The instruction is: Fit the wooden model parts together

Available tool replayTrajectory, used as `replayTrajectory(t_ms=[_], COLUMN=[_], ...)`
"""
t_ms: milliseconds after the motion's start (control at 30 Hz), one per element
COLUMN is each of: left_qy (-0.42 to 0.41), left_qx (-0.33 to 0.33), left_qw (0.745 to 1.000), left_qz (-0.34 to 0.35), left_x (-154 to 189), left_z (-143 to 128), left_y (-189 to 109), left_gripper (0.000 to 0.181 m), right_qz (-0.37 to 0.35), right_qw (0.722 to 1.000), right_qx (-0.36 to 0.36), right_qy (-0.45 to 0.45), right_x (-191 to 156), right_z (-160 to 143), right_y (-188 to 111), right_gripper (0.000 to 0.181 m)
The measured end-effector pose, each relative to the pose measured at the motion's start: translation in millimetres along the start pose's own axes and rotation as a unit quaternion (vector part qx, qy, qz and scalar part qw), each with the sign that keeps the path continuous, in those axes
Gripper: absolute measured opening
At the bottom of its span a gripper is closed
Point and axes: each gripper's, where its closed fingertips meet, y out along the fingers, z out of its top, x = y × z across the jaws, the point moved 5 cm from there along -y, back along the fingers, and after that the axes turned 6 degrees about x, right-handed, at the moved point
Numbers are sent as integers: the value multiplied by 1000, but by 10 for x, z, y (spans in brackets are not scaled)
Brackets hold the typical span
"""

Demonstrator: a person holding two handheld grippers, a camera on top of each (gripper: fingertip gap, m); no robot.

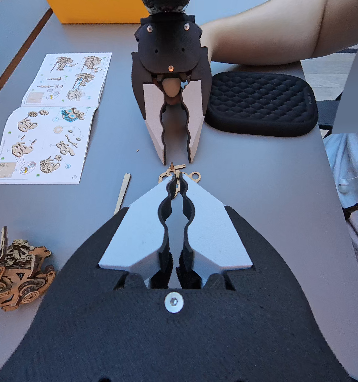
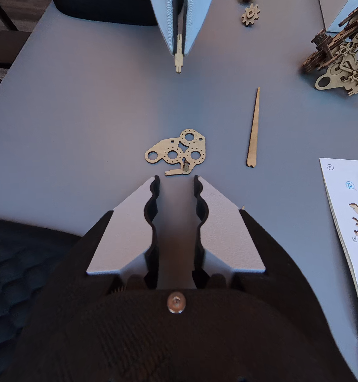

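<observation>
While your left gripper [image 2: 179,54] pinches the small wooden peg [image 2: 178,62] with its fingers pressed against the peg's flat sides, the risk sits in how little of that peg sticks out below the tips. It is thin and stepped at the end; if you bring it down tilted toward the perforated plate [image 2: 177,152], the narrow tip could jam at the edge of a slot or snap.

The plate lies flat on the grey table [image 2: 81,115], loose as far as I can judge, with a tiny upright piece [image 2: 186,166] already standing in it near the edge closest to your right gripper [image 2: 176,178]. That gripper's fingers are spread and hold nothing; they rest just short of the plate's tabbed edge. If you push the peg in without steadying the plate, it will likely slide or tip, and the small upright piece could be knocked out.

From the left wrist view the closed fingers cover most of the plate [image 1: 194,176], so you may misjudge which hole you are over.

Beyond the plate, off to one side of it, lies the tapered wooden stick [image 2: 253,132], and farther out the part-built model [image 2: 343,62] and a loose gear [image 2: 250,15]. A wide sweep of either gripper could scatter them. The instruction booklet [image 2: 343,237] lies clear of the plate on that same side.
</observation>
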Motion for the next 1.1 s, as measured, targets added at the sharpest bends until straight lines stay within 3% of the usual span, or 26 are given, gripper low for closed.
replayTrajectory(t_ms=[333, 433, 700, 867, 1100], left_qy=[-7, -7, 1, 8, -1], left_qx=[-8, -13, -36, -69, -127], left_qw=[1000, 1000, 999, 997, 992], left_qz=[24, 26, 24, 23, 24], left_x=[-77, -84, -72, -83, -89], left_z=[-30, -49, -101, -157, -210], left_y=[-54, -57, -31, -1, -5], left_gripper=[1, 1, 1, 1, 1], right_qz=[-70, -95, -95, -91, -29], right_qw=[995, 994, 994, 995, 999], right_qx=[-21, -39, -44, -25, 19], right_qy=[62, 44, 42, 17, -11], right_x=[-208, -218, -211, -208, -155], right_z=[126, 143, 186, 134, 120], right_y=[160, 169, 234, 161, 99], right_gripper=[22, 21, 21, 29, 41])
